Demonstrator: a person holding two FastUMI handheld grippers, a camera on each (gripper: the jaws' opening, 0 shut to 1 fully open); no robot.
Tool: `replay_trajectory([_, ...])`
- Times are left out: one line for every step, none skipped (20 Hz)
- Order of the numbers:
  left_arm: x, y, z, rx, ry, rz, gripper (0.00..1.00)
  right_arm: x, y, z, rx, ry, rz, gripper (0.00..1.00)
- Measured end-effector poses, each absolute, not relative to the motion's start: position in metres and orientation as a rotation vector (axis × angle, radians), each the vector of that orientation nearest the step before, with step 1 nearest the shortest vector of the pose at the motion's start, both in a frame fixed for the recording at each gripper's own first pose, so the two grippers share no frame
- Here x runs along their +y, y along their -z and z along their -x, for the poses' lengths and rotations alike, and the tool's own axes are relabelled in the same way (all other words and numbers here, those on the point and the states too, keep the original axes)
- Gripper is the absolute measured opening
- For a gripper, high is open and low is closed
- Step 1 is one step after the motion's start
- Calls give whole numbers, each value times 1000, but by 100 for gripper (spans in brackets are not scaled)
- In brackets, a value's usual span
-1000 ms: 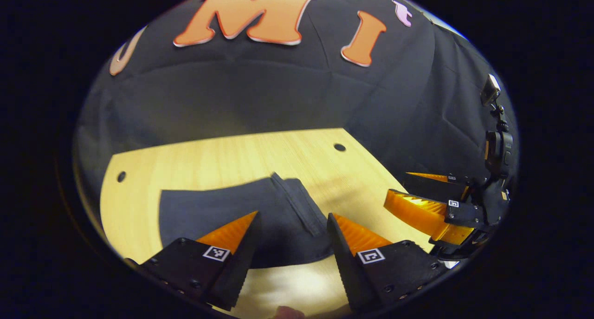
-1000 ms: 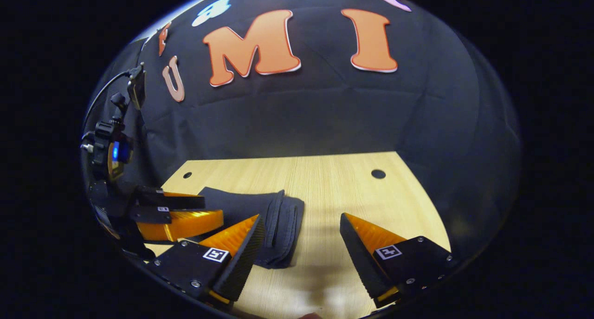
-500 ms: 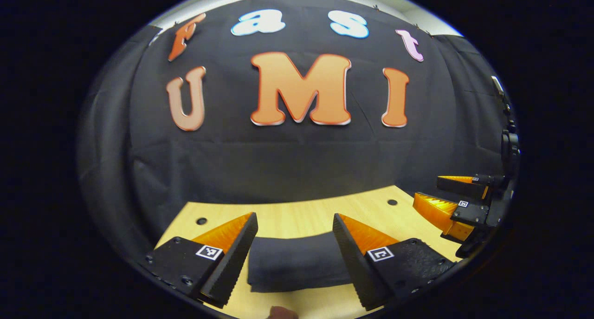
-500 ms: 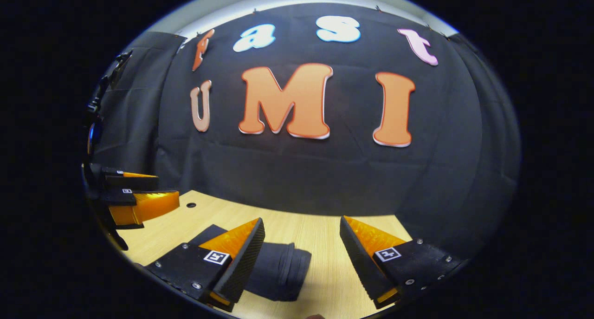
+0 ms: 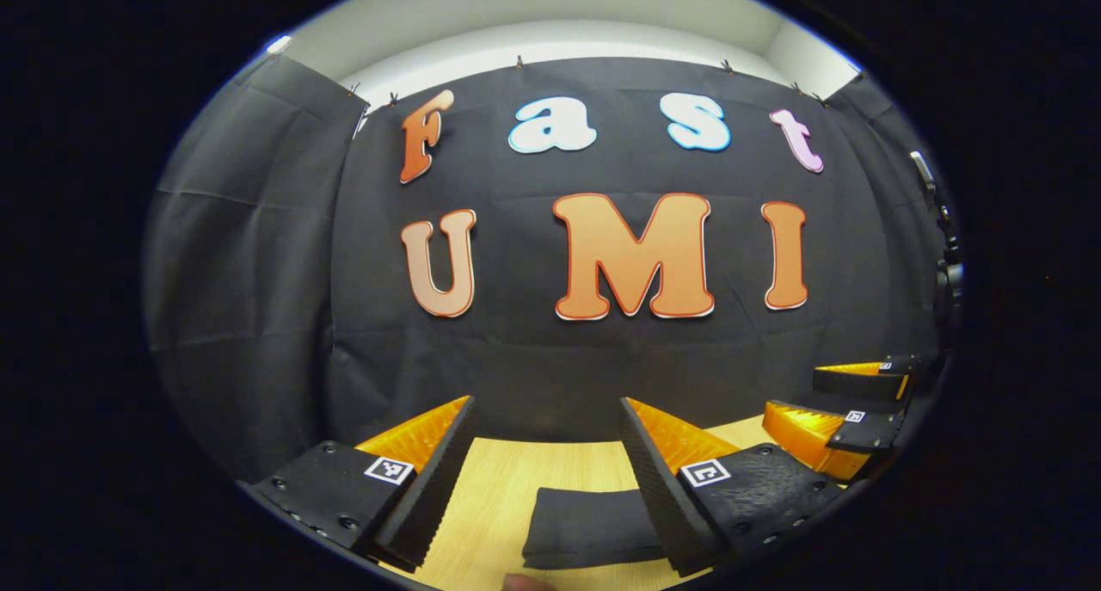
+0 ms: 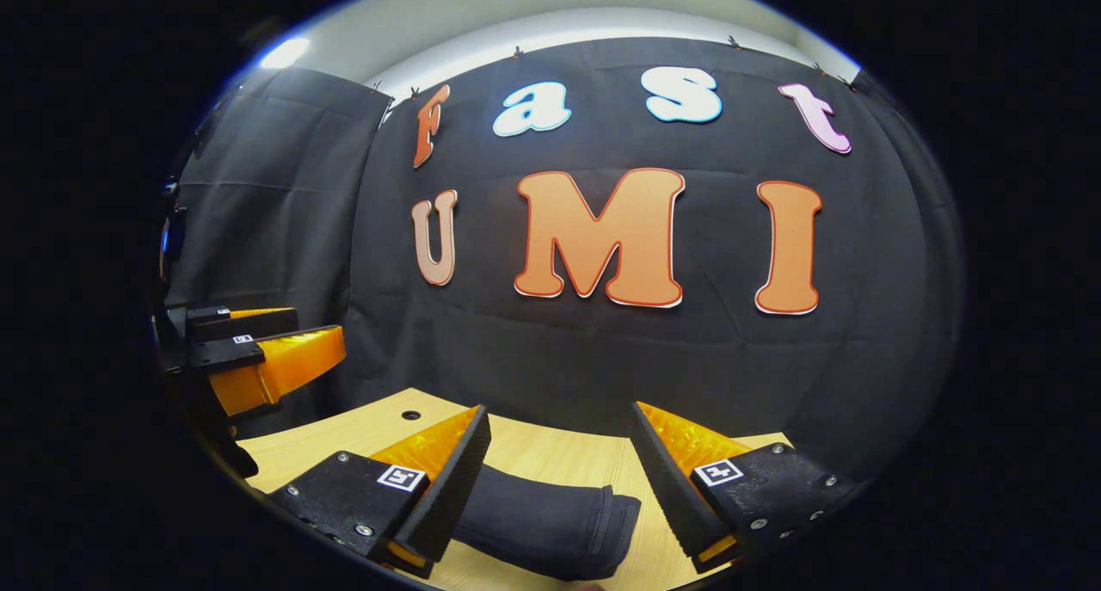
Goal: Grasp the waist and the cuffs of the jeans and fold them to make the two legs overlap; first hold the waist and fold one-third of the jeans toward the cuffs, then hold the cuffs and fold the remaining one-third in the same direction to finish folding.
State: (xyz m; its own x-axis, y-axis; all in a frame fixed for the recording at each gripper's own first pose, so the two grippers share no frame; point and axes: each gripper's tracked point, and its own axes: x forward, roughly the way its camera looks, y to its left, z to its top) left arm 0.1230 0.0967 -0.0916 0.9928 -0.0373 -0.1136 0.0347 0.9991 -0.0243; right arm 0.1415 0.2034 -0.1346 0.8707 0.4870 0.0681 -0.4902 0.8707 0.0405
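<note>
Black cloth wall [image 5: 258, 255] rises behind a light wooden table [image 6: 559, 453] in both views. From the left gripper view, the left gripper [image 5: 546, 470] has its fingers wide apart and empty, with the folded jeans [image 5: 585, 531] below, partly behind its right finger; the right gripper [image 5: 821, 402] is off at the right edge. From the right gripper view, the right gripper's fingers also stand apart, holding nothing. That view shows the jeans as a dark, compact bundle with stacked fold edges, lying on the table beneath and between the fingers, nearer the left one, plus a table hole [image 6: 411, 415].
</note>
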Motion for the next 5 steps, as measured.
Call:
replay_trajectory([98,91,-124,103,30,24,94,205,135,-139,-56,-519,-55,98])
replay_trajectory([99,90,-123,100,29,26,94,206,135,-139,-54,-524,-51,98])
replay_trajectory([100,92,-123,100,26,26,94,207,135,-139,-50,-529,-46,98])
replay_trajectory([100,93,-123,106,20,27,94,205,137,-139,-48,-526,-41,98])
replay_trajectory([99,95,-125,110,16,28,94,205,136,-139,-49,-525,-37,98])
